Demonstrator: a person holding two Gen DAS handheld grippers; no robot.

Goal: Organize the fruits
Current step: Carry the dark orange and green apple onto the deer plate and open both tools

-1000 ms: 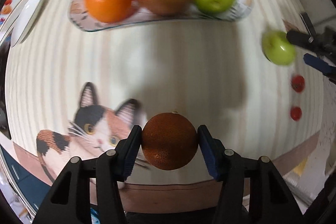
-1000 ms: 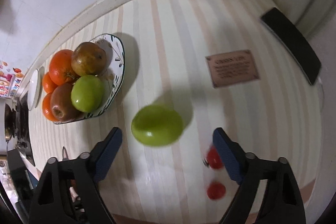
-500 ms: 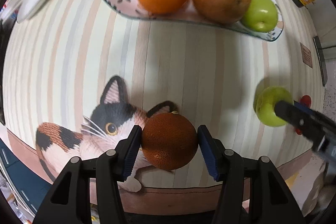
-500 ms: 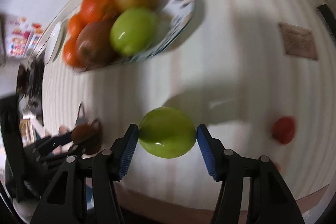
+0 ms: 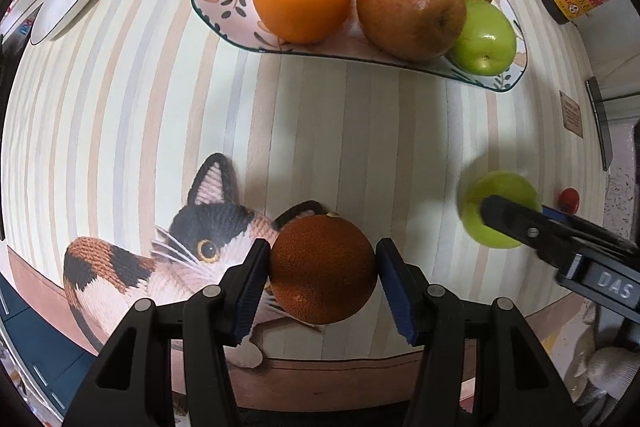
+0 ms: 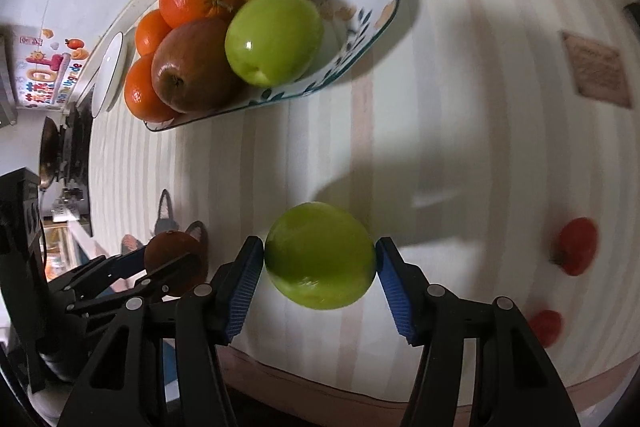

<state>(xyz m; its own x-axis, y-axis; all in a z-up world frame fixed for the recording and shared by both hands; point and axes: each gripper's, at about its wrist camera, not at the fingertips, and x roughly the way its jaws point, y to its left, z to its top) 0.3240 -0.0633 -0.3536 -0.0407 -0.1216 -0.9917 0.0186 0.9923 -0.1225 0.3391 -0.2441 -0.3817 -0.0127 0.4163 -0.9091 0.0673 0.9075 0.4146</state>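
With both tongs pinching fruit, the left tongs on the dark orange and the right tongs on the green apple, each is needing a steady, gentle carry to the plate's free end.

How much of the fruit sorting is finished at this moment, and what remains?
Done: six fruits lie on the plate. In hand: the left hand-held gripper holds a dark orange, and the right hand-held gripper grips a green apple. Left: placing both, then the two small red fruits on the table.
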